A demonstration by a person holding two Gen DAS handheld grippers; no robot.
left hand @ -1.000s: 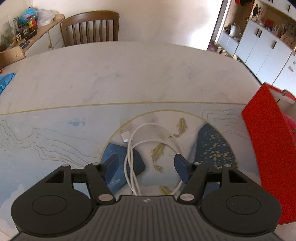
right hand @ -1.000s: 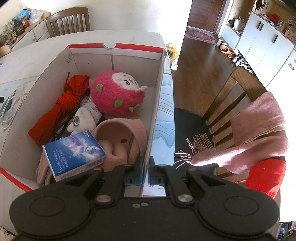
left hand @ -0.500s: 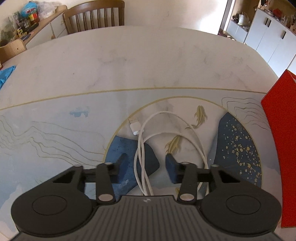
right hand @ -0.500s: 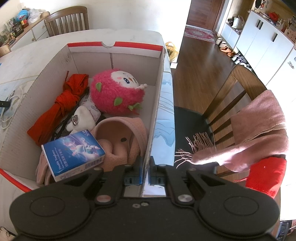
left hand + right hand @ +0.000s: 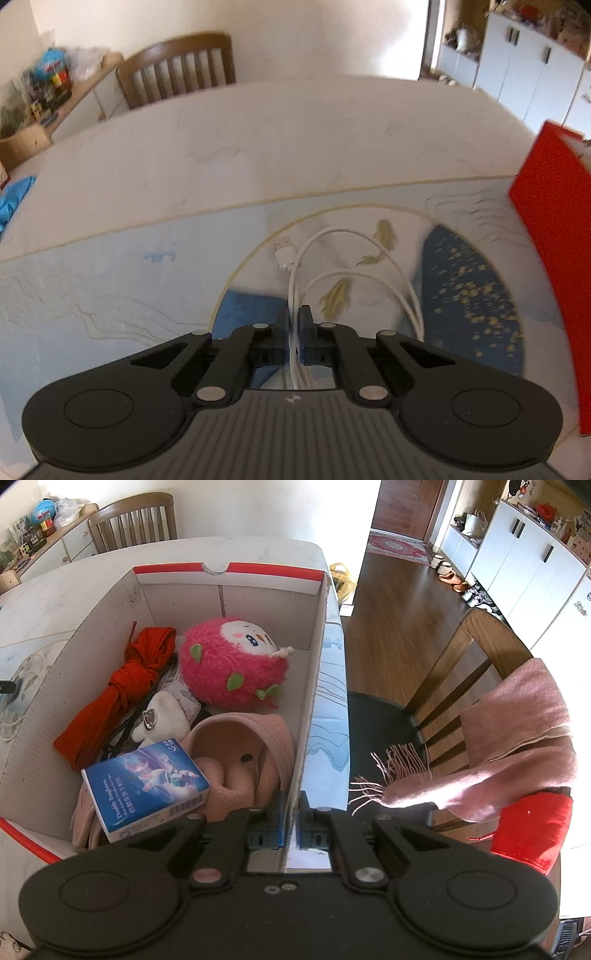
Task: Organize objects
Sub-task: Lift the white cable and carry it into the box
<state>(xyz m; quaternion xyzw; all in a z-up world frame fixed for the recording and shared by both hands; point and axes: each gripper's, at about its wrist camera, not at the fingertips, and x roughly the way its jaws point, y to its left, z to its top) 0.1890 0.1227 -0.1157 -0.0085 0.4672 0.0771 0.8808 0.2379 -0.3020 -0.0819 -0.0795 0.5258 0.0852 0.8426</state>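
Note:
My left gripper (image 5: 294, 325) is shut on a coiled white USB cable (image 5: 332, 275) that lies on the patterned table mat (image 5: 110, 295); the plug (image 5: 282, 251) points away from me. My right gripper (image 5: 290, 812) is shut on the right wall of the red and white cardboard box (image 5: 317, 657). Inside the box are a pink plush toy (image 5: 232, 664), a red cloth bundle (image 5: 122, 686), a small white plush (image 5: 162, 716), a blue card box (image 5: 147, 779) and a pink slipper (image 5: 240, 760). The cable also shows in the right wrist view (image 5: 18, 701), left of the box.
The box's red outer wall (image 5: 550, 258) stands to the right of the cable. A wooden chair (image 5: 177, 74) stands at the table's far side. Another chair (image 5: 461, 686) with a pink scarf (image 5: 517, 746) is right of the table. A blue cloth (image 5: 14, 199) lies far left.
My left gripper has closed from open onto the strands of the white cable and moved a little forward. My right gripper stays clamped on the box wall.

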